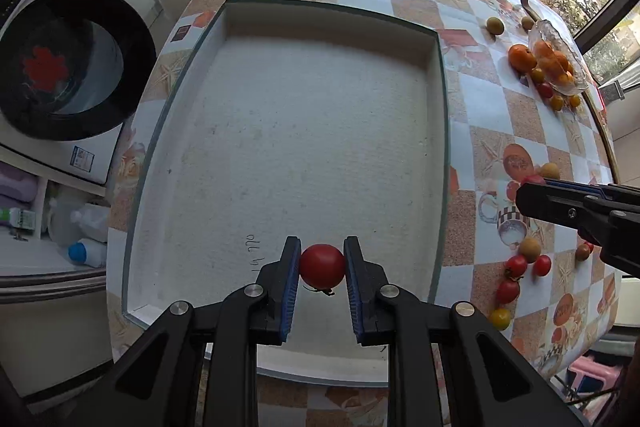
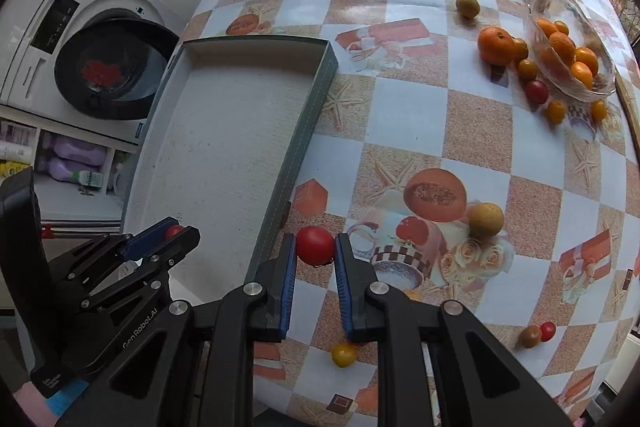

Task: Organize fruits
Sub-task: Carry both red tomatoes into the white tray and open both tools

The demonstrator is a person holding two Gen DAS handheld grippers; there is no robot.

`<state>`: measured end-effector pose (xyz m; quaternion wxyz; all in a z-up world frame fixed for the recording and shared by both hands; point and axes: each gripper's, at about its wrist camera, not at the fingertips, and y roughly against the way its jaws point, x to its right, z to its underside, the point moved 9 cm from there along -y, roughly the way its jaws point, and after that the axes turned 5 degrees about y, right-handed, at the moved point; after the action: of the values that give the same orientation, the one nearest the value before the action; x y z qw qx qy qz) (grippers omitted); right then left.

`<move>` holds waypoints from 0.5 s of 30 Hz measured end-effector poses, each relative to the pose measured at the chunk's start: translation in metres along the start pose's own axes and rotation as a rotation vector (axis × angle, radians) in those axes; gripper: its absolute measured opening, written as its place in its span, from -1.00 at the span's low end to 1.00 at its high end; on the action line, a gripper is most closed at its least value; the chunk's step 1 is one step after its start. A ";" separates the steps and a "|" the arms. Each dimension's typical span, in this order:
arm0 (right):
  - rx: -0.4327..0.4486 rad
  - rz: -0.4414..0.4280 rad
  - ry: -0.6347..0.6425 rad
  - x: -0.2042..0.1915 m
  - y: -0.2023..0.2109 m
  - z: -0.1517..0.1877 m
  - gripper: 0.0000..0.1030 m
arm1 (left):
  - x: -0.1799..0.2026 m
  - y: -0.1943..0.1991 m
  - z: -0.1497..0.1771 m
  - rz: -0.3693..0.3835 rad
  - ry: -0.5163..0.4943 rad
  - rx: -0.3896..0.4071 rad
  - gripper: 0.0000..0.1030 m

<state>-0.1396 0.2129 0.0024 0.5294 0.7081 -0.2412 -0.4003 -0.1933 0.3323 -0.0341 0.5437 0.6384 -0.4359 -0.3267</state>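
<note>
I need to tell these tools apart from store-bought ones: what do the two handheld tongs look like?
Both tongs, left and right, are matte black, angular linkages with round silver pivot pins and ribbed blue pads lining each finger. The left body carries white "GenRobot.AI" lettering in the right wrist view. No cables show.

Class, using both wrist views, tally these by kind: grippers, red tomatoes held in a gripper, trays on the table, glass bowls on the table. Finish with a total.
Grippers: 2 (left gripper, right gripper)
Held red tomatoes: 2 (left tomato, right tomato)
Trays: 1 (tray)
Glass bowls: 1 (glass bowl)
Total: 6
</note>
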 end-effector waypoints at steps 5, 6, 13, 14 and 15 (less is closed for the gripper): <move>-0.047 -0.027 0.075 -0.040 -0.028 -0.002 -0.60 | -0.043 -0.012 0.009 -0.065 0.059 -0.015 -0.54; -0.056 -0.029 0.086 -0.045 -0.033 -0.003 -0.60 | -0.050 -0.016 0.010 -0.073 0.069 -0.020 -0.54; -0.116 -0.009 0.135 -0.066 -0.069 -0.007 -0.59 | -0.071 -0.029 0.014 -0.109 0.087 -0.012 -0.54; -0.125 -0.001 0.140 -0.067 -0.075 -0.008 -0.58 | -0.071 -0.030 0.015 -0.108 0.085 -0.015 -0.54; -0.132 0.006 0.145 -0.067 -0.080 -0.009 -0.58 | -0.072 -0.032 0.015 -0.110 0.083 -0.016 -0.53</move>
<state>-0.1766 0.2949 -0.0510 0.5923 0.6978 -0.1777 -0.3615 -0.2297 0.3923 -0.0724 0.5478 0.6699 -0.3746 -0.3328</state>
